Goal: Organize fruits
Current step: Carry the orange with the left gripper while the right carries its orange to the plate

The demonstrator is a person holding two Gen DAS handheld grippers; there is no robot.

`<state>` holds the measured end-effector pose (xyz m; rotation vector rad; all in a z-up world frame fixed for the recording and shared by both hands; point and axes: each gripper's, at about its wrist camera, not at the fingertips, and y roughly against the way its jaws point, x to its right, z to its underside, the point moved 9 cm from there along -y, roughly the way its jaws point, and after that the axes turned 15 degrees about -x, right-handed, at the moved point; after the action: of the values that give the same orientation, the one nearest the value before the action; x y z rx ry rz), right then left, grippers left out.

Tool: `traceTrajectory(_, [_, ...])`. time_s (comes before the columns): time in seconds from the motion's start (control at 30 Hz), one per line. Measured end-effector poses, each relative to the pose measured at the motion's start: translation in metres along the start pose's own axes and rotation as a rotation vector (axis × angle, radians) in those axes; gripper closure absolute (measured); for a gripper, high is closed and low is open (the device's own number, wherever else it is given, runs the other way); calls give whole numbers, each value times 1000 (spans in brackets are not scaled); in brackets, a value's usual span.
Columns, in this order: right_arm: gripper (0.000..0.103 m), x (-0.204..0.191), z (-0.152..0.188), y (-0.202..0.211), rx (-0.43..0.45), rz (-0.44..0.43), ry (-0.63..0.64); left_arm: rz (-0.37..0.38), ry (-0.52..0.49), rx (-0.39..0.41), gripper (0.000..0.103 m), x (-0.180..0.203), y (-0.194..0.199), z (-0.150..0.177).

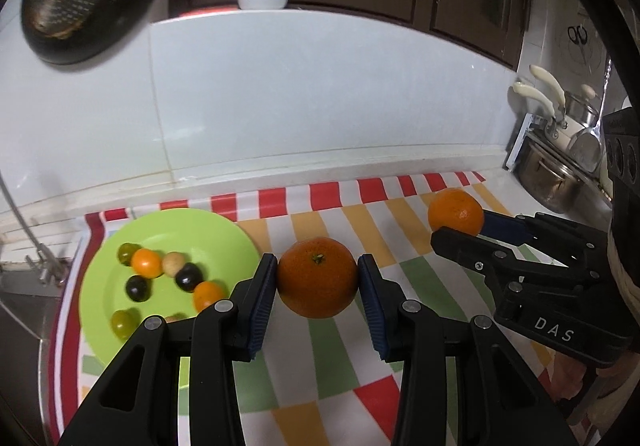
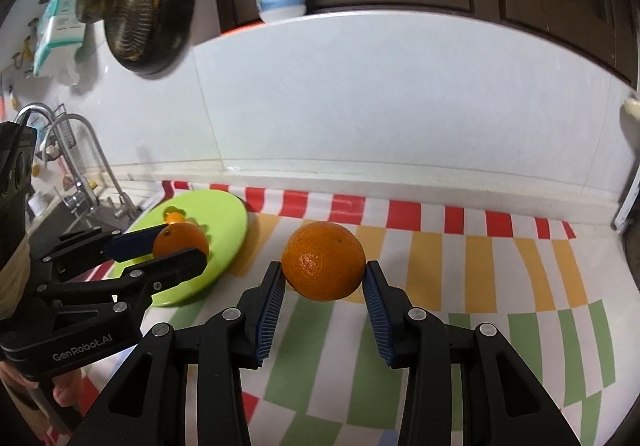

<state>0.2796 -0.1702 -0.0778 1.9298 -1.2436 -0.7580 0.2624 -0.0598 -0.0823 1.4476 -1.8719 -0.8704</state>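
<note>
Left hand-held gripper (image 1: pixel 317 286) clamped on round orange mandarin (image 1: pixel 317 278) at frame centre, right hand-held gripper (image 2: pixel 325 282) on second mandarin (image 2: pixel 323 260); advisable: steady carry, gentle release.

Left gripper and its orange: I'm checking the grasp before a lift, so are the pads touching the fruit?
Touching. In the left wrist view both blue pads of the left gripper press the orange with no visible gap.
</note>
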Motion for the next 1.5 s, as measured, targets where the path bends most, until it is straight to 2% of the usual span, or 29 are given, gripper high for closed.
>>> traceTrajectory(0.33, [62, -33, 2, 25, 34, -24, 32, -43, 37, 48, 63, -20, 41, 12])
traceTrajectory(0.37, [62, -36, 0, 28, 62, -24, 34, -48, 41, 53, 63, -22, 45, 13])
traceTrajectory(0.87, [62, -88, 1, 45, 89, -63, 88, -120, 101, 103, 63, -60, 89, 36])
traceTrajectory(1.17, [62, -121, 0, 39, 81, -96, 121, -174, 133, 106, 63, -90, 102, 47])
traceTrajectory(1.5, [62, -142, -9, 16, 50, -129, 123, -204, 148, 94, 63, -120, 96, 52])
